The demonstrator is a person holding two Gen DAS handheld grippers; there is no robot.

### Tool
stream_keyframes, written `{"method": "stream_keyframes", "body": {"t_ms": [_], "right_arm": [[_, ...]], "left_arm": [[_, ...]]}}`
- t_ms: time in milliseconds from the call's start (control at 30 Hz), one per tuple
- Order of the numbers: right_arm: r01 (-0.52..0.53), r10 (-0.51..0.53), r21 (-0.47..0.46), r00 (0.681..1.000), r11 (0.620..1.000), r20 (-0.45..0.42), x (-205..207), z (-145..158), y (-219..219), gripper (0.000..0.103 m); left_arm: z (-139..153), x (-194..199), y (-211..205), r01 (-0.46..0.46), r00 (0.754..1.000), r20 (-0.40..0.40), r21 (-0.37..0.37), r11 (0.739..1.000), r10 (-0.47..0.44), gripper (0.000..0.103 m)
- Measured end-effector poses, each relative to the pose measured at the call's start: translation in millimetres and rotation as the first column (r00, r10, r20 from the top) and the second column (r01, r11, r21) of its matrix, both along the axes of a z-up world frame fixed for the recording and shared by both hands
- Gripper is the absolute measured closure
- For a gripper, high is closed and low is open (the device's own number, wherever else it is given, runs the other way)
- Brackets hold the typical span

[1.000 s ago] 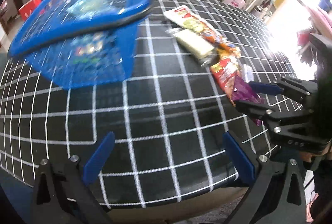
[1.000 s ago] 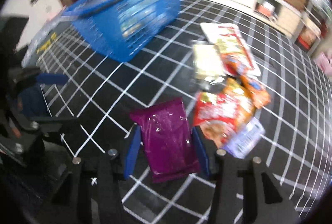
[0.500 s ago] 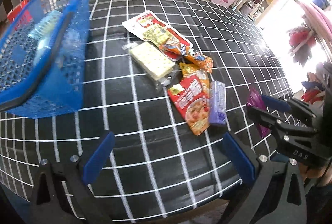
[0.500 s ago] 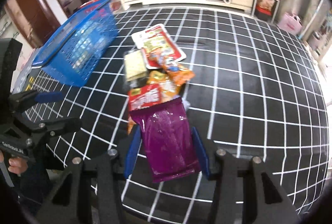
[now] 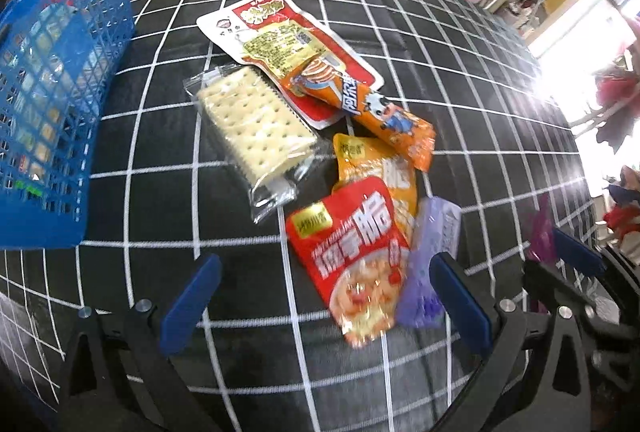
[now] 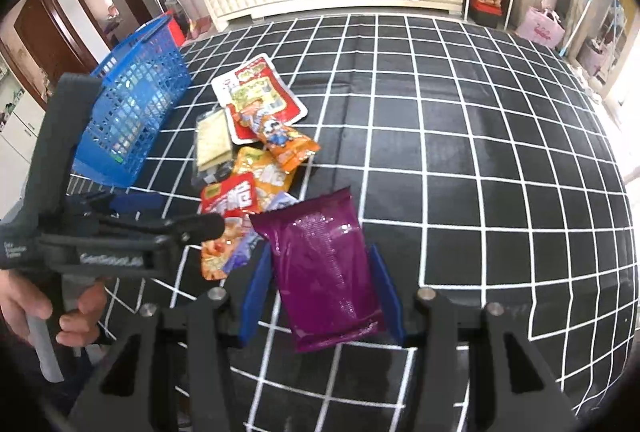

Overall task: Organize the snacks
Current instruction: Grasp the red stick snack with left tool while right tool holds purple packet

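Transport of one purple packet [image 6: 326,264] is the step in hand: the right gripper [image 6: 320,292] clamps it between both pads at the lower centre of the right wrist view, clear of the checked tablecloth [image 6: 480,160]. The left gripper [image 5: 324,308] hangs with jaws spread and empty above the red packet [image 5: 352,252] in the snack pile. The blue basket [image 6: 132,120] stands at the upper left. The next move likely calls for carrying the purple packet over the basket rim before release.

left gripper [image 5: 324,308]: jaws wide apart | right gripper [image 6: 320,292]: jaws clamping, angled down
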State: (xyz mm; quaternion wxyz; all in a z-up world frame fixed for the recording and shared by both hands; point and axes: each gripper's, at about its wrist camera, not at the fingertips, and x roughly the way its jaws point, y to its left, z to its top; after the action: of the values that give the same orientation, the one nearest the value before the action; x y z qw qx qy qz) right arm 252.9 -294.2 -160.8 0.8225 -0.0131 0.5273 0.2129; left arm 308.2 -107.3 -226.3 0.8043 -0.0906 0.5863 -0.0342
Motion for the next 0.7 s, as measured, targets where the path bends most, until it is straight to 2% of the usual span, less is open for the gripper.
{"method": "stream_keyframes", "body": {"t_ms": [167, 367, 467, 533, 600, 633, 700], "right_arm": [[0.012, -0.012, 0.014, 1.000, 1.000, -0.015, 8, -8, -5, 0.048], [0.016, -0.015, 0.030, 1.000, 0.999, -0.027, 12, -13, -7, 0.048], [0.020, -0.019, 0.032, 0.999, 0.999, -0.033, 13, -16, -7, 0.048], [0.026, -0.024, 0.037, 0.999, 0.999, -0.038, 13, -16, -9, 0.048], [0.030, -0.029, 0.036, 0.999, 0.999, -0.040, 12, -15, -11, 0.048], [0.031, -0.030, 0.036, 0.999, 0.999, -0.041, 12, -15, -11, 0.048], [0.039, -0.037, 0.042, 0.998, 0.998, -0.040, 11, -13, -13, 0.048]], "left_arm": [[-13, 11, -10, 0.006, 1.000, -0.020, 0.026, 1.000, -0.005, 0.001], [-21, 19, -31, 0.041, 0.999, -0.022, 0.171, 0.984, -0.038, 0.001], [-21, 16, -35, 0.011, 1.000, -0.010, 0.176, 0.984, -0.009, 0.004], [-18, 13, -35, -0.015, 1.000, -0.002, 0.176, 0.984, 0.015, 0.012], [-13, 6, -40, 0.001, 1.000, 0.003, 0.176, 0.984, -0.002, 0.030], [-10, 2, -44, 0.018, 1.000, 0.007, 0.175, 0.984, -0.020, 0.035], [-6, -3, -47, 0.032, 0.999, 0.009, 0.166, 0.986, -0.034, 0.055]]}}
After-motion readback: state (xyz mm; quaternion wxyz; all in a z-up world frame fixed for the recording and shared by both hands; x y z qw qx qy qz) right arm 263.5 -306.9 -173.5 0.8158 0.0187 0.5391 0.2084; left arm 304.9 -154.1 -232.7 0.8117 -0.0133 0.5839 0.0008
